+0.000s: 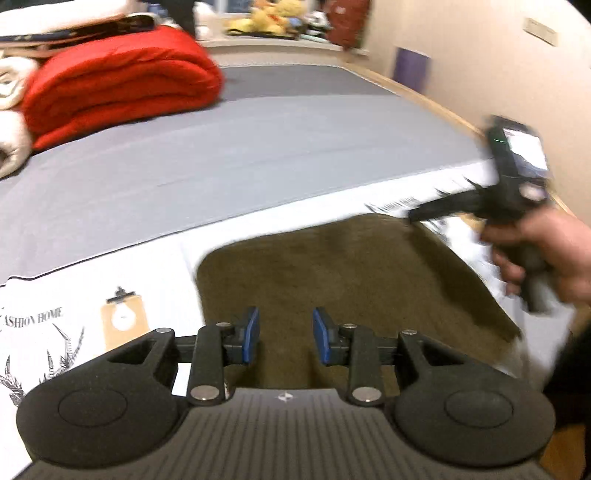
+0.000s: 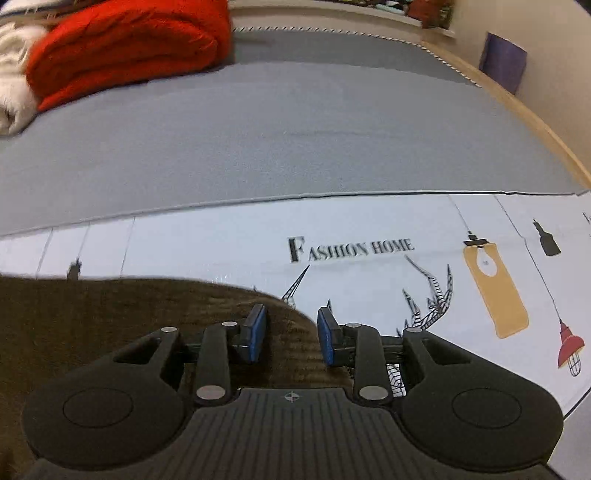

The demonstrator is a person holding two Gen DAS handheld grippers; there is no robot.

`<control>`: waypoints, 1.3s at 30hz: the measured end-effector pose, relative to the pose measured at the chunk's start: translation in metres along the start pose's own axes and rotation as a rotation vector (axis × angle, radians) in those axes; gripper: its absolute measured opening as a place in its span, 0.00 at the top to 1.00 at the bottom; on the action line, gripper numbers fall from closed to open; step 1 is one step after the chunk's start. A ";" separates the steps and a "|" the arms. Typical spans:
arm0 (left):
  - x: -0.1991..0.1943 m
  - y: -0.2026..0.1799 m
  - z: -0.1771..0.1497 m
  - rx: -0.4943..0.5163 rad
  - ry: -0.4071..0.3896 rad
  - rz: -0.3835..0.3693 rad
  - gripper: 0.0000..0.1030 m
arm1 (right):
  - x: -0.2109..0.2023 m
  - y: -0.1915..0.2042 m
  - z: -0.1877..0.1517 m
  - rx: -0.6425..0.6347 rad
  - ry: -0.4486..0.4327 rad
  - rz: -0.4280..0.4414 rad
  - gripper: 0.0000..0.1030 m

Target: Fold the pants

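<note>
Olive-brown pants [image 1: 351, 266] lie folded flat on a white printed cloth [image 1: 110, 280]. My left gripper [image 1: 285, 325] hovers over their near left part, its blue pads apart with nothing between them. At the far right a hand [image 1: 546, 251] holds my right gripper [image 1: 391, 208], blurred, over the pants' far right corner. In the right wrist view, my right gripper [image 2: 291, 325] stands open above the rounded edge of the pants [image 2: 129, 314], where they meet the white cloth [image 2: 221, 243]; its pads press on nothing.
The cloth lies on a grey bed sheet [image 1: 258, 147]. A folded red blanket [image 1: 122, 81] and a cream blanket [image 1: 11, 110] sit at the back left. A wooden bed edge [image 1: 424, 92] and a wall run along the right. Plush toys [image 1: 269, 16] stand on a far shelf.
</note>
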State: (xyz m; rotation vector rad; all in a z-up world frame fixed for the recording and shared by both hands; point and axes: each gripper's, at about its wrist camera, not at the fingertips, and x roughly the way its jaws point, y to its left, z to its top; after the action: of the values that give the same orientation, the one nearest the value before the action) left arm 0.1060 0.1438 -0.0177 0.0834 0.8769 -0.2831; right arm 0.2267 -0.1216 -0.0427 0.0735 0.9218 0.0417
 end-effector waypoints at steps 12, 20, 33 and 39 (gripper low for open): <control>0.026 0.018 -0.011 -0.059 0.179 0.087 0.75 | -0.109 -0.022 -0.026 -0.095 -0.103 0.117 0.54; 0.023 -0.004 -0.022 0.051 0.164 0.140 0.69 | -0.080 -0.017 -0.103 -0.244 0.177 0.108 0.41; -0.135 -0.083 0.041 0.599 -0.184 0.474 0.12 | -0.280 -0.026 -0.044 -0.038 -0.462 0.206 0.34; -0.187 -0.112 0.056 0.654 -0.316 0.513 0.03 | -0.325 -0.043 -0.028 0.042 -0.559 0.262 0.24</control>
State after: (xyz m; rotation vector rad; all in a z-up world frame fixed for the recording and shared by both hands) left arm 0.0038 0.0649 0.1663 0.8374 0.3983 -0.0852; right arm 0.0080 -0.1849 0.1951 0.2319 0.3497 0.2335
